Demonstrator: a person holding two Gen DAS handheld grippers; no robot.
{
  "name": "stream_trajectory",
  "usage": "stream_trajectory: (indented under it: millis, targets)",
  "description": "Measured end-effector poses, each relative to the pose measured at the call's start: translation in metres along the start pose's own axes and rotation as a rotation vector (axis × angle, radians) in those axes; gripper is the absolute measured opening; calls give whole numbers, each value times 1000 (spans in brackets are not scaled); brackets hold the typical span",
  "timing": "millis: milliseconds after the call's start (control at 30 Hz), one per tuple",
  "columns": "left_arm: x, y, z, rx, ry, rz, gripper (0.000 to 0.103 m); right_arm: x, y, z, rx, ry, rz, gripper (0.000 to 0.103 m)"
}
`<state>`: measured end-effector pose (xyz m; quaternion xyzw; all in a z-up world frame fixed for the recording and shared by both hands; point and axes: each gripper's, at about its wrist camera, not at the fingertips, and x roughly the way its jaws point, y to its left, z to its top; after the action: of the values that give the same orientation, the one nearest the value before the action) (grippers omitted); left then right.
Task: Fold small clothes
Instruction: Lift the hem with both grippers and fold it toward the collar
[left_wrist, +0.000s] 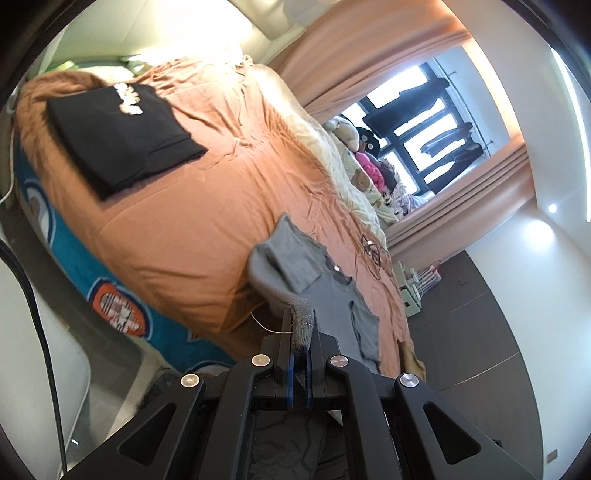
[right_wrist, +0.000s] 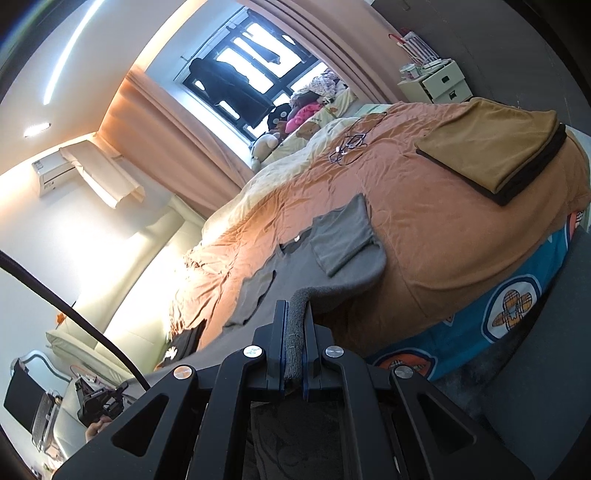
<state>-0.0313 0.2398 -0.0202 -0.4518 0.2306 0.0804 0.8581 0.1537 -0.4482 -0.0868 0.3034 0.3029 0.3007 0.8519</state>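
Grey shirt (left_wrist: 325, 291): lay spread on the orange bedspread (left_wrist: 192, 206) near the bed's edge, hem end lifted off the bed toward both cameras.
Long axis: in the left wrist view it ran from the hem at about 6 o'clock up to the collar near 1 o'clock; in the right wrist view, from 6 o'clock up toward 11 o'clock.
Sleeves: one was folded flat over the chest; the other lay out flat on the bedspread.
Left gripper (left_wrist: 300, 334): clamped on a bunched corner of the hem, fabric pinched between both fingers.
Right gripper (right_wrist: 295, 343): likewise closed tight on a rolled strip of the hem.
Black garment (left_wrist: 122, 140): folded, with white print, at 10 o'clock in the left wrist view, well apart from the shirt.
Tan garment (right_wrist: 495, 147): folded over a dark layer, at 2 o'clock in the right wrist view.
Cable (right_wrist: 349, 146): tangled on the bedspread beyond the collar.
Stuffed toys (left_wrist: 354, 136): heaped by the window (left_wrist: 417, 125).
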Motion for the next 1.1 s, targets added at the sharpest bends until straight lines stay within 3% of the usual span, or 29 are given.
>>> stream_trajectory:
  millis: [200, 633, 1100]
  targets:
    - [31, -28, 28, 24, -8, 1, 3, 34, -8, 36, 1, 8, 8, 2]
    - [155, -83, 118, 90, 3, 77, 4, 154, -14, 127, -10, 62, -22, 2]
    - [298, -75, 174, 113, 92, 194, 4, 283, -15, 193, -19, 134, -120, 2]
